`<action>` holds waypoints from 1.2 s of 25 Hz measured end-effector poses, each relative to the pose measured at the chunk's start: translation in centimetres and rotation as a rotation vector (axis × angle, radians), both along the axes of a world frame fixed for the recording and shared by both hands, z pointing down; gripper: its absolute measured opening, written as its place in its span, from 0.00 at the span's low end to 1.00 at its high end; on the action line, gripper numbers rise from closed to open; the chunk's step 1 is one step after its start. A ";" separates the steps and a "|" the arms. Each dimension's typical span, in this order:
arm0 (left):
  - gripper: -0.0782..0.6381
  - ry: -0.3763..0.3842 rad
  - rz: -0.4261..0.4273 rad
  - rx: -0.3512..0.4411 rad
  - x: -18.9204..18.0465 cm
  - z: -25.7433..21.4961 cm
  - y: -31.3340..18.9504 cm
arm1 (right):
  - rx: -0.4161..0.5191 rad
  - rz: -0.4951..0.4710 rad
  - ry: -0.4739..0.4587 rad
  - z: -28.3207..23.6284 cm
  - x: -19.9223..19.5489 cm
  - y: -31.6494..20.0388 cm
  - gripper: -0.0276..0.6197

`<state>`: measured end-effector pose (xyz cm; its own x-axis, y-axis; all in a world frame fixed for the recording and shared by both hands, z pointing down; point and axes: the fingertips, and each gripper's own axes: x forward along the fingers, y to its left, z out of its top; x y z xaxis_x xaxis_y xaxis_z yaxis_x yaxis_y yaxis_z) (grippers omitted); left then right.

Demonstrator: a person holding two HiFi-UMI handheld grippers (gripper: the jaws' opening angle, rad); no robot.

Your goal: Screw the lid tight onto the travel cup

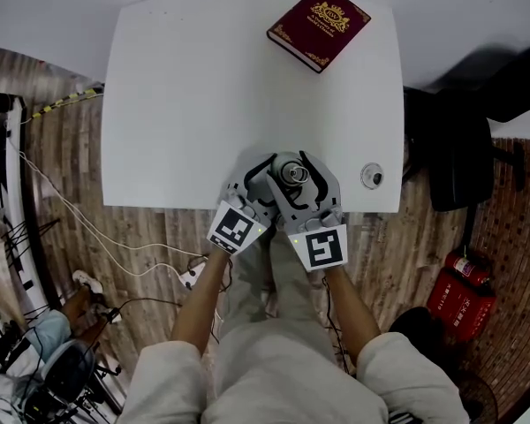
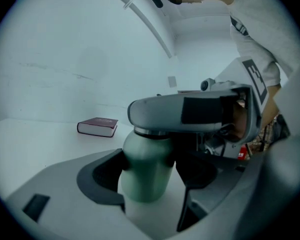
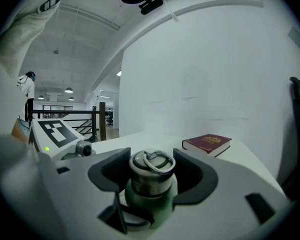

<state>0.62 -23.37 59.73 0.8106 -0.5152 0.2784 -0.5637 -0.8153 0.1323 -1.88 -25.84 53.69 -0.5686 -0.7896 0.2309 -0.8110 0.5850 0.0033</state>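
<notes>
A green travel cup (image 2: pixel 146 166) stands near the front edge of the white table (image 1: pixel 203 104). My left gripper (image 2: pixel 147 180) is shut on its green body, with dark pads against both sides. The cup's steel lid (image 3: pixel 151 170), which has a ring handle on top, sits on the cup's mouth. My right gripper (image 3: pixel 152 176) is shut on that lid, one pad at each side. In the head view both grippers, left (image 1: pixel 278 184) and right (image 1: pixel 294 171), meet around the cup's lid (image 1: pixel 291 172). In the left gripper view the right gripper's jaw crosses above the cup and hides the lid.
A dark red book (image 1: pixel 318 25) lies at the table's far right. A small round metal piece (image 1: pixel 371 176) rests near the front right corner. Beside the table are a black chair (image 1: pixel 464 157), a red fire extinguisher (image 1: pixel 464 294) and cables (image 1: pixel 115 246) on the floor.
</notes>
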 end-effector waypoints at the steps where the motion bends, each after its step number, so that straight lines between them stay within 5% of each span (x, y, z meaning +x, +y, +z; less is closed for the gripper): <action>1: 0.57 -0.001 0.002 0.000 0.0 0.0 0.0 | -0.003 0.002 -0.005 0.0 0.0 0.0 0.45; 12: 0.57 0.006 0.005 0.004 0.0 0.0 0.0 | -0.034 -0.278 -0.036 -0.4 -0.9 0.7 0.54; 22: 0.57 0.004 0.009 0.010 0.0 -0.1 0.1 | -0.057 -0.605 0.113 0.3 -1.3 1.8 0.48; 30: 0.57 0.002 0.006 0.016 0.0 -0.1 0.3 | -0.050 -0.603 0.139 0.6 -1.3 2.1 0.45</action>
